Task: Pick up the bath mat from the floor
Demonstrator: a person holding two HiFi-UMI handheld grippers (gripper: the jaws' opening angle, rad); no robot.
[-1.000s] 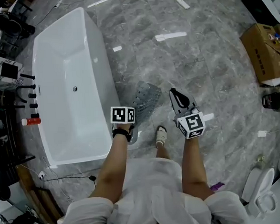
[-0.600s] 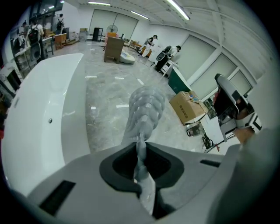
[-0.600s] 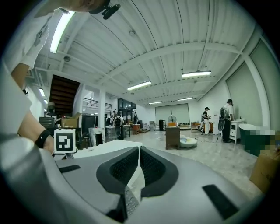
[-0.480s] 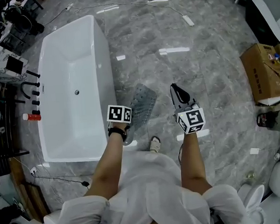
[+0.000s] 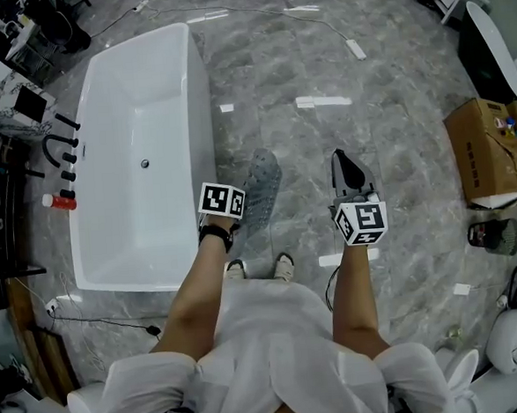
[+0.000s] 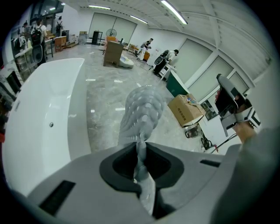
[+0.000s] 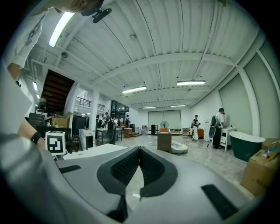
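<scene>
Both are closed: the left claw [image 6: 140, 148] pinches the hanging grey bath mat [image 6: 142, 109], the right claw [image 7: 139, 151] meets tip to tip.

The head view looks steeply down from above the person onto the floor [image 5: 396, 147], far enough off to take in the whole bathtub [image 5: 201, 117] at its left and a cardboard box [image 5: 488, 150] at its right edge. The left gripper view sits close behind the jaws of the left gripper [image 6: 141, 148] and slants down across that same floor, sharing the bathtub and box with the head view. The right gripper view looks level along the right gripper [image 7: 139, 153] across the hall, up to the ceiling [image 7: 175, 48], and catches the left gripper's marker cube [image 7: 55, 142] at its left.
</scene>
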